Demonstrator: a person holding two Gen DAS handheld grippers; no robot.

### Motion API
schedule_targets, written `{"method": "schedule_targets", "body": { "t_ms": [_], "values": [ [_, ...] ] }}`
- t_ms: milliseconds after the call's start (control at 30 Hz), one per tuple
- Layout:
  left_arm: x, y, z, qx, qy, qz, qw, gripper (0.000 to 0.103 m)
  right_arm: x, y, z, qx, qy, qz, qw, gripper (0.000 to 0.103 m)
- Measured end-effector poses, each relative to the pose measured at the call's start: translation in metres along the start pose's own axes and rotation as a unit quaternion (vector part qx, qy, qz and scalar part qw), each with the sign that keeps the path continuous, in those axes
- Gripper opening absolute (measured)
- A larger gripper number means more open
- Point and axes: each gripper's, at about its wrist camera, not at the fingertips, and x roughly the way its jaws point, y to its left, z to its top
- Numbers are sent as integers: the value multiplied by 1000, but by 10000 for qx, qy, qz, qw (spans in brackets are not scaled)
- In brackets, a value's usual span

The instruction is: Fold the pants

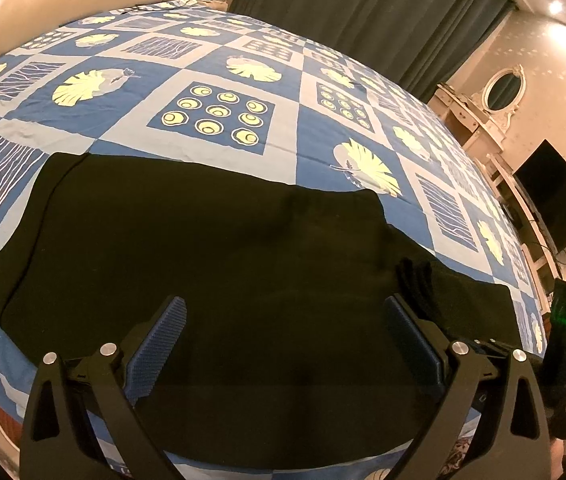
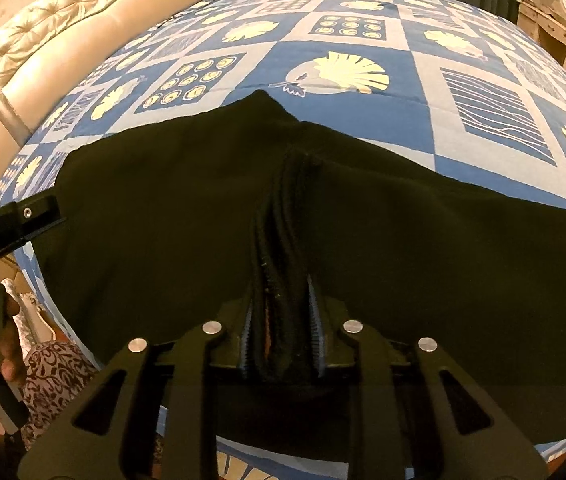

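Observation:
Black pants [image 1: 211, 248] lie spread on the blue patterned bedspread [image 1: 219, 80] near the bed's front edge. My left gripper [image 1: 285, 308] is open just above the flat cloth, with nothing between its blue pads [image 1: 159, 344]. My right gripper [image 2: 281, 284] is shut on a bunched ridge of the pants [image 2: 283, 216], with the waistband folds pinched between its fingers. The pants also show in the right wrist view [image 2: 443, 248], flat on both sides of the ridge. The left gripper's body [image 2: 15, 220] shows at the left edge of the right wrist view.
The bedspread [image 2: 343, 56] stretches far behind the pants. A padded headboard [image 2: 63, 40] stands at the left. Dark curtains [image 1: 363, 12], a white dresser with an oval mirror [image 1: 499, 92] and a dark screen [image 1: 559, 200] stand to the right of the bed.

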Motion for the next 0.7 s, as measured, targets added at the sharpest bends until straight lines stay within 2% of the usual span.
{"method": "schedule_targets", "body": {
  "t_ms": [600,700],
  "values": [
    [-4,3,4,-89,34,-88,9999,98,1,31,-9,-207,60,318,9993,59],
    [-12,11,11,-139,-12,-226,9996,98,-7,33,-9,-212,9,403,9990,59]
  ]
}}
